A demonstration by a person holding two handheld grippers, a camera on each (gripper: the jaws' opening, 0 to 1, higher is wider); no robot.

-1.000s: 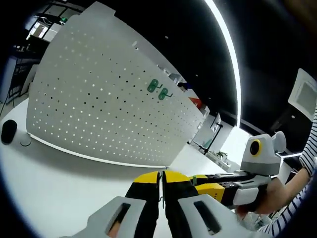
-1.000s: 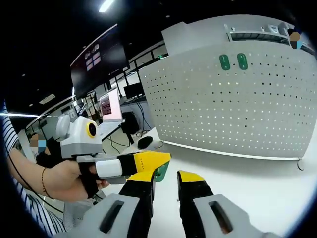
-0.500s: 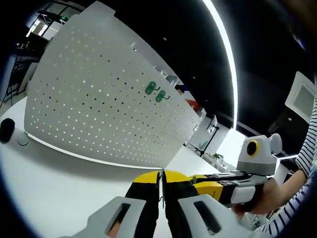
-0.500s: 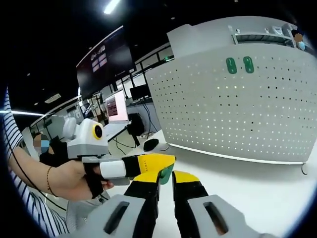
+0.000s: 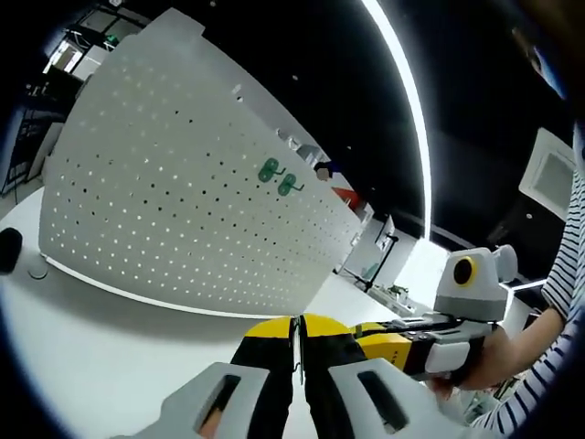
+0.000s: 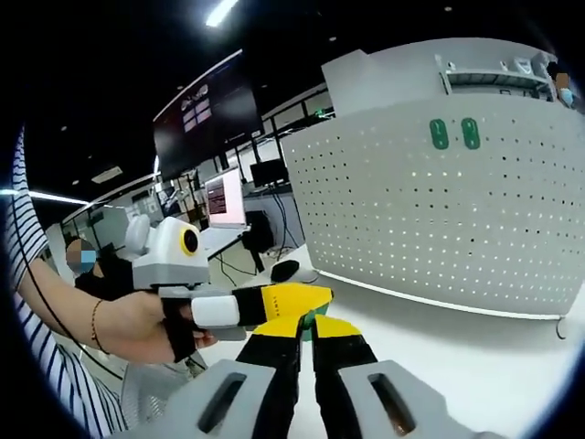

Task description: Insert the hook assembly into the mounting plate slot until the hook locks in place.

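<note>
The left tongs are pressed together on a thin metal piece. The right tongs are nearly shut, and a small green hook piece peeks out at their tips, touching the left tongs; I cannot tell if they grip it. A hand holds the left tongs. Far across the white bench stands a big white board full of holes. Two green hooks already sit high on it.
</note>
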